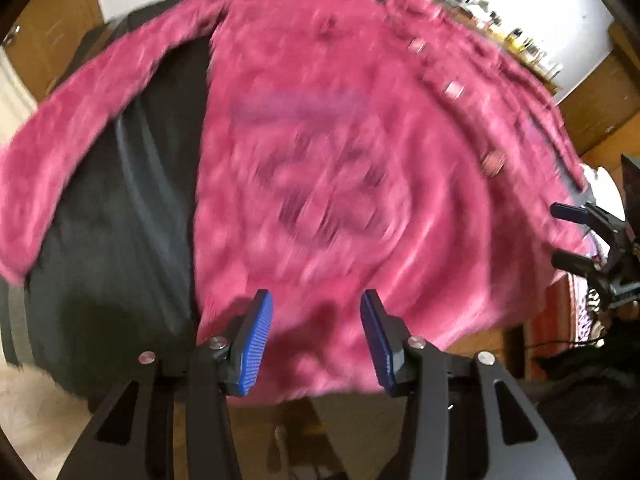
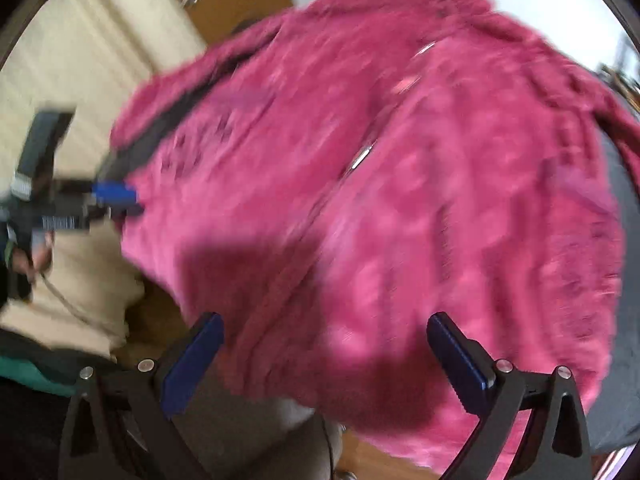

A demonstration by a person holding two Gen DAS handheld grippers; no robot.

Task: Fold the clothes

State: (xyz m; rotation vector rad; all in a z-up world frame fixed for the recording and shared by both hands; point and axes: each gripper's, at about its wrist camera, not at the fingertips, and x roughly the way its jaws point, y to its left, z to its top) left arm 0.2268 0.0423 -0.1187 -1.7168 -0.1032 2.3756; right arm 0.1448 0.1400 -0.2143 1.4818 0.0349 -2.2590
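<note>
A fuzzy pink cardigan lies spread on a dark grey surface, front up, with pale buttons down its placket and one sleeve stretched out to the left. My left gripper hovers over the near hem, open, its blue pads apart with nothing pinched. My right gripper hangs over the cardigan near its hem, jaws wide open and empty. Each gripper shows in the other's view: the right gripper at the cardigan's right edge, the left gripper at its left edge. Both views are motion-blurred.
A white fluffy rug and wooden floor lie below the surface's near edge. A cluttered shelf stands beyond, at top right. A person's hand holds the left gripper, with cream fabric behind it.
</note>
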